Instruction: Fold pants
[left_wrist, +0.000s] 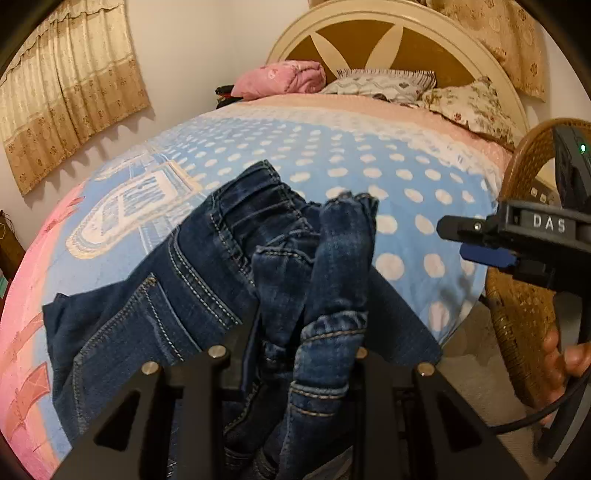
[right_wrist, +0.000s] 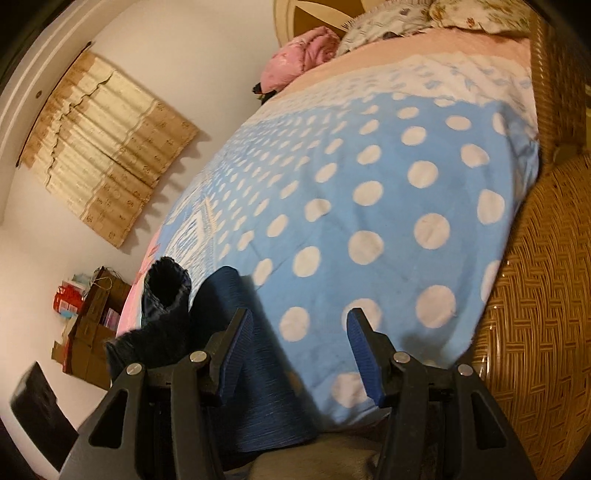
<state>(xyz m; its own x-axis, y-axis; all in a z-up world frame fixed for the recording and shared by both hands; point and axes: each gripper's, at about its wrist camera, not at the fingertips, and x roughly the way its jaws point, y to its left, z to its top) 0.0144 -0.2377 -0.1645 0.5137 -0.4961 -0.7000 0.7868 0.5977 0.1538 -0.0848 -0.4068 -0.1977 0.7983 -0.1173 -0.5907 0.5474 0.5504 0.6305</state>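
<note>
The pants (left_wrist: 207, 258) are dark denim, kinda rough, with pale contrast stitching. Bedspread (right_wrist: 369, 221) looks like soft matt cotton. Chair (right_wrist: 535, 295) on the right is glossy woven wicker, and the grippers' blue pads (right_wrist: 360, 350) are ribbed.

**One readable marking: "DAS"**

In the left wrist view, white capital letters "DAS" stand on a small dark plate on the black body of the right gripper (left_wrist: 476, 240), at the frame's right edge. The boxes and packets on the floor in the right wrist view bear print too blurred to read.
</note>
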